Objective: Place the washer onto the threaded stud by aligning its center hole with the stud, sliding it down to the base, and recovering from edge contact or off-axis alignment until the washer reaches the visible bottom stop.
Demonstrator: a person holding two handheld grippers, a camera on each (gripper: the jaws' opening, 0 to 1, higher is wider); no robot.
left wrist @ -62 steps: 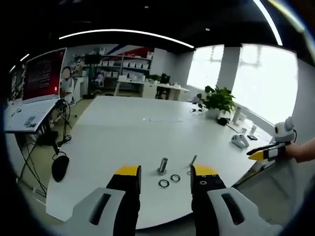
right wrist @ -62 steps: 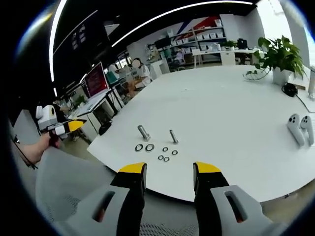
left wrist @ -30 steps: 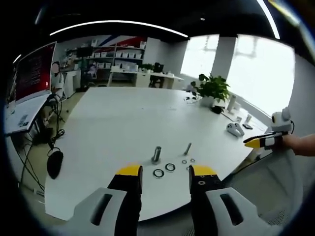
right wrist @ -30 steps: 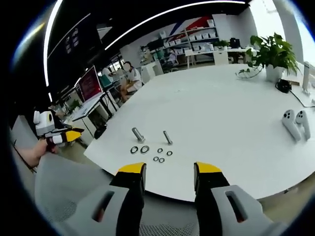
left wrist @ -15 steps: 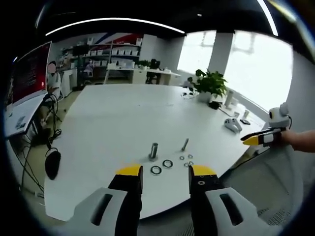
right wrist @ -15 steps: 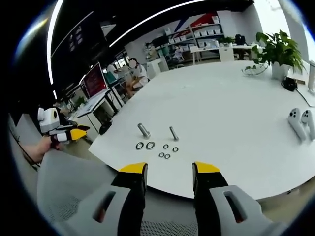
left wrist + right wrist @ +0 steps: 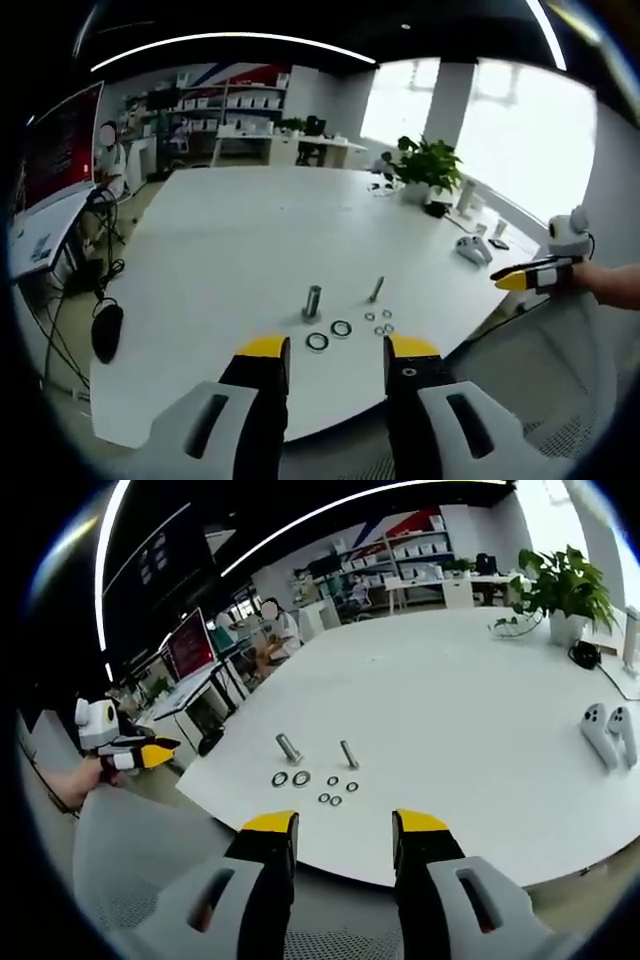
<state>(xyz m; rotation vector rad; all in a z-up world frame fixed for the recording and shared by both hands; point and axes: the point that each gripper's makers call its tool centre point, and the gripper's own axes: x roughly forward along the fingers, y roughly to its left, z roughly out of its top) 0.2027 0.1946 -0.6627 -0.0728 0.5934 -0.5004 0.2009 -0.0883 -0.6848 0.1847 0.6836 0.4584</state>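
On the white table point(image 7: 230, 240) a thick threaded stud point(image 7: 312, 301) stands near the front edge, with a thinner stud point(image 7: 377, 289) to its right. Two large washers point(image 7: 329, 335) lie in front of the thick stud, and several small washers point(image 7: 379, 322) lie by the thin one. My left gripper point(image 7: 334, 362) is open, held back off the table edge, nothing between its fingers. In the right gripper view the thick stud point(image 7: 288, 748), thin stud point(image 7: 348, 754) and large washers point(image 7: 290, 779) sit beyond my open right gripper point(image 7: 342, 838). The other gripper point(image 7: 125, 748) shows at the left, and the right one point(image 7: 535, 276) at the right of the left gripper view.
A white controller pair point(image 7: 605, 732) lies on the table's right side. A potted plant point(image 7: 565, 590) and a black item with a cable point(image 7: 582, 656) stand farther back. A monitor point(image 7: 60, 150) and a black mouse point(image 7: 106, 329) sit left of the table. A person sits in the background.
Both views have drifted slightly as the hands moved; the studs and washers stay where they were. Both grippers remain open and empty.
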